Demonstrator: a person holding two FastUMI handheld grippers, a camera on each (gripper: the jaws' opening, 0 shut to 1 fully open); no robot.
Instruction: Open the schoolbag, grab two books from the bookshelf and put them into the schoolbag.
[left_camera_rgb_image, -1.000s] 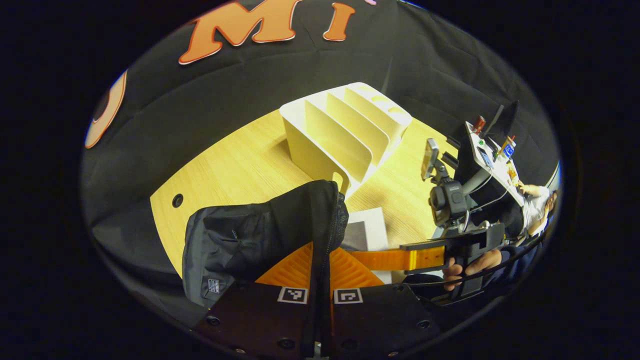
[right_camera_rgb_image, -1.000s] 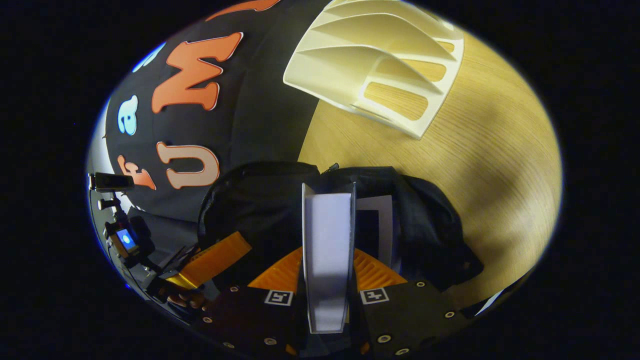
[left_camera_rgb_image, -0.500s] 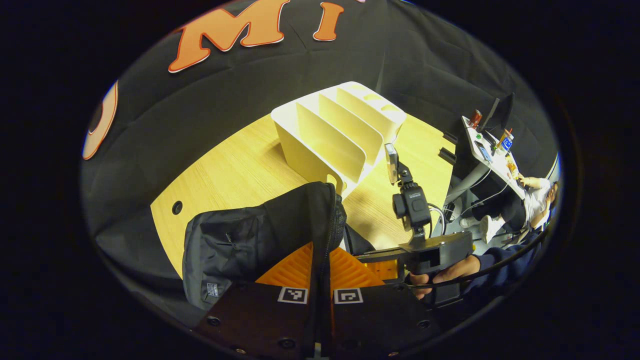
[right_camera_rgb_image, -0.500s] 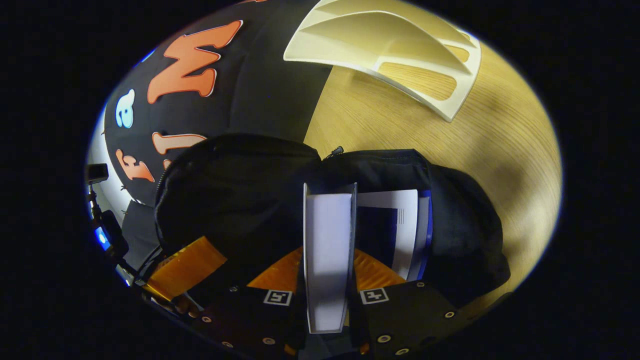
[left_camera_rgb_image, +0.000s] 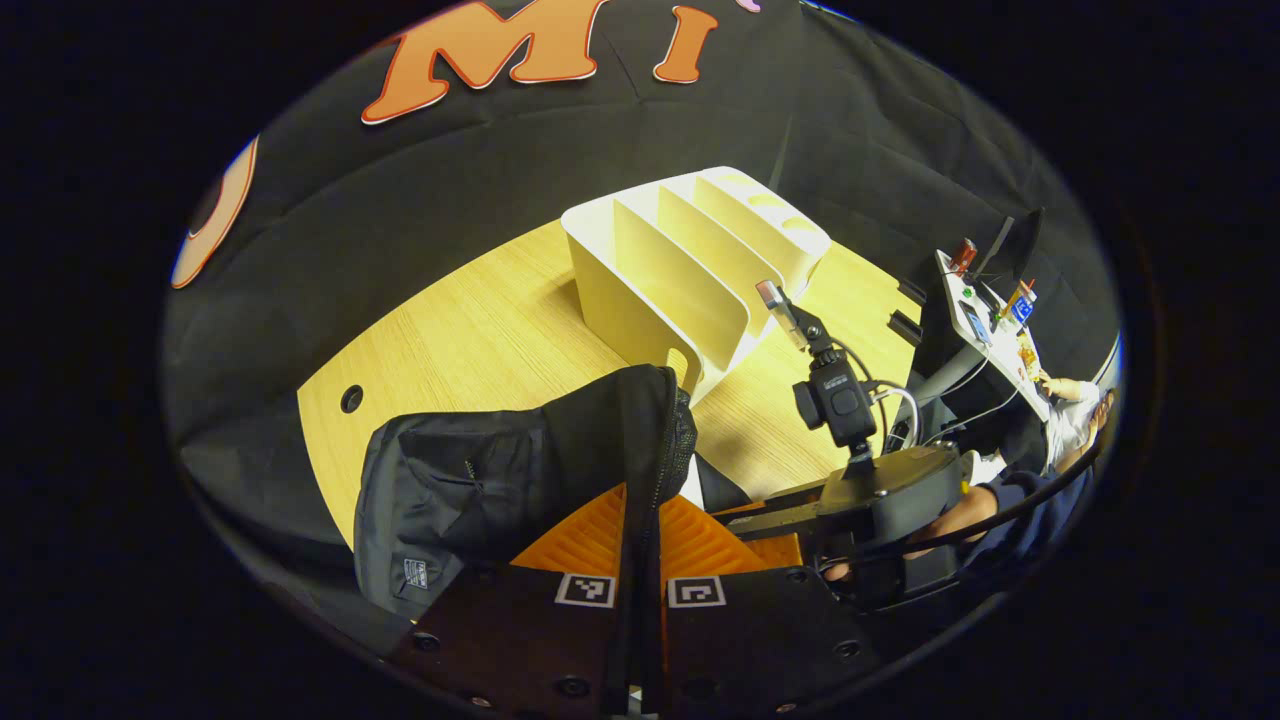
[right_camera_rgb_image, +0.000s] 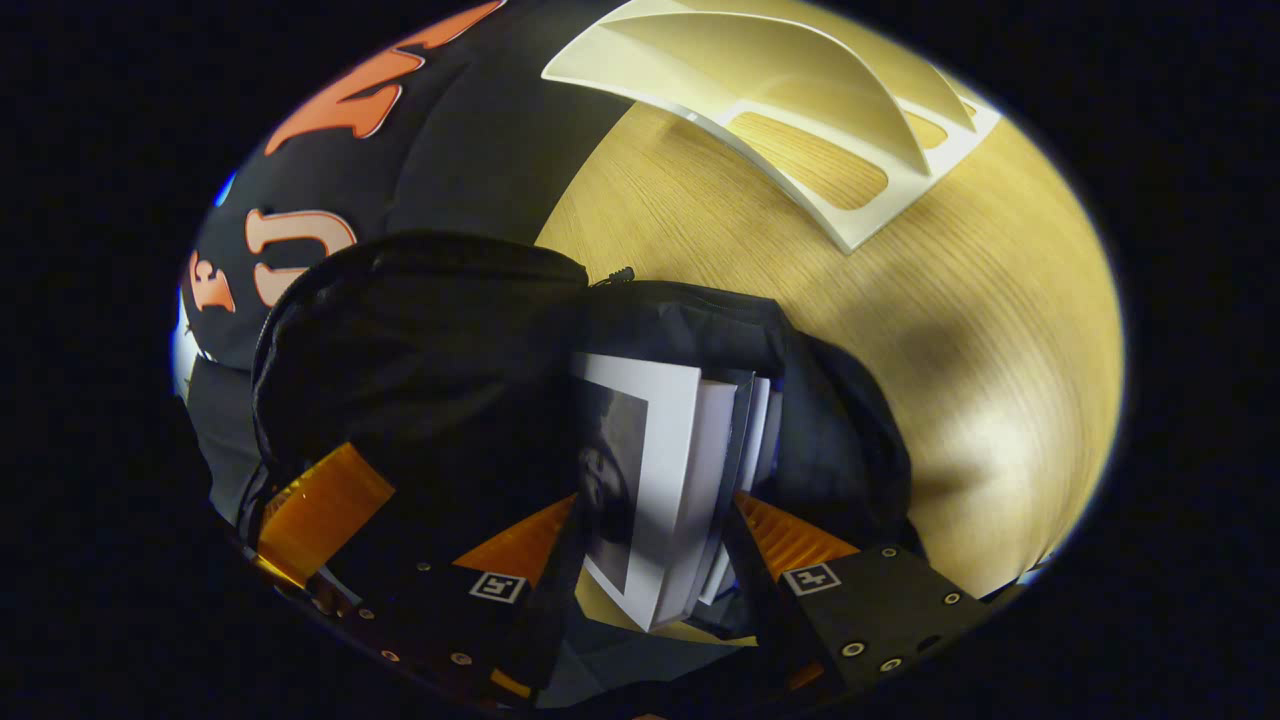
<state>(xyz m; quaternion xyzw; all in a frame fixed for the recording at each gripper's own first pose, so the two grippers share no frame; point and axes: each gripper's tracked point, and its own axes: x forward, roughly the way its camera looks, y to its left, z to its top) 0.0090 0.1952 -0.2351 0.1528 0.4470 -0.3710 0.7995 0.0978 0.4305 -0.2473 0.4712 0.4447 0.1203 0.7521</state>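
I'm clamping the schoolbag (left_camera_rgb_image: 520, 470) rim with my left gripper (left_camera_rgb_image: 640, 560) while my spread-open right gripper (right_camera_rgb_image: 650, 590) is releasing the second book (right_camera_rgb_image: 650, 480) inside, retreat next.

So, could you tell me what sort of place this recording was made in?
Probably a recording booth inside an office or lab: a black cloth wall drapes behind a light wooden table, and beyond it sits a cluttered white desk where a person is seated.
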